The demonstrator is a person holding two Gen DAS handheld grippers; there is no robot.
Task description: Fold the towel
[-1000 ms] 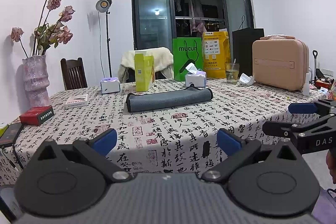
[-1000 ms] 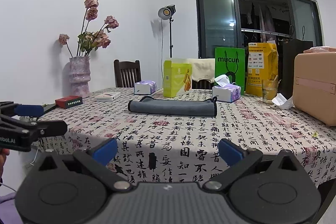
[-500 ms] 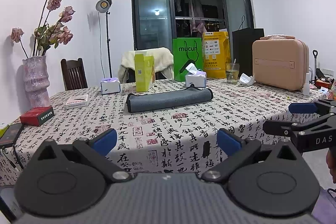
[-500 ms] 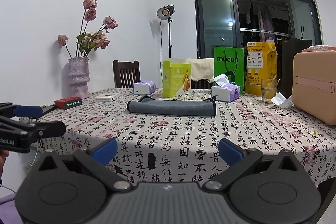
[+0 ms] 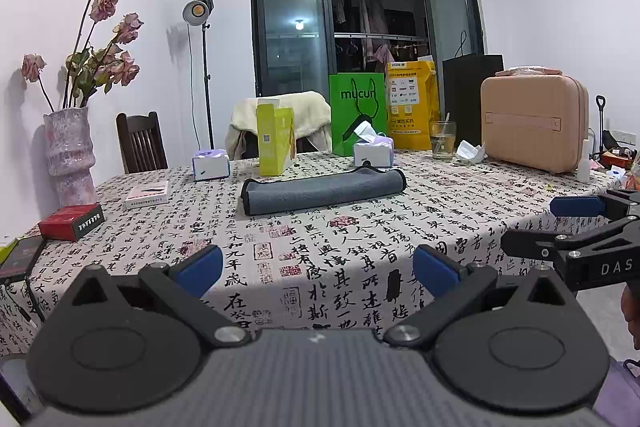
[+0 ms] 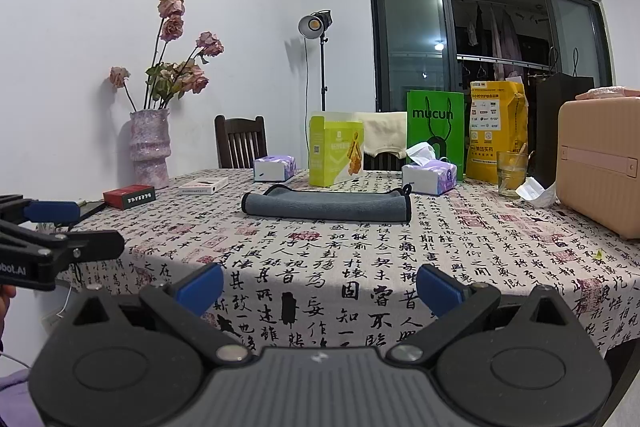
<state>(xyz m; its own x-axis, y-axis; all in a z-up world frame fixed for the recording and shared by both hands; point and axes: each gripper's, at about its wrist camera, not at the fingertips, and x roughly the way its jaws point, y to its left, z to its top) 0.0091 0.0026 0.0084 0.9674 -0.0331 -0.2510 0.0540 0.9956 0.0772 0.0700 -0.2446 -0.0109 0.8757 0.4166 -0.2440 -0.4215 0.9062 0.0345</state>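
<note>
A grey towel (image 5: 322, 190) lies folded into a long flat strip in the middle of the table; it also shows in the right wrist view (image 6: 326, 206). My left gripper (image 5: 318, 269) is open and empty, held off the table's near edge, well short of the towel. My right gripper (image 6: 320, 285) is open and empty too, at the near edge to the right. Each gripper shows at the side of the other's view: the right one (image 5: 568, 227) and the left one (image 6: 60, 227).
The table (image 5: 360, 251) has a calligraphy-print cloth. Behind the towel stand a yellow-green box (image 5: 275, 141), tissue packs (image 5: 372, 153), a green bag (image 5: 357, 113), a glass (image 5: 442, 139) and a pink case (image 5: 534, 129). A vase (image 5: 68, 151) and red box (image 5: 71, 222) sit left.
</note>
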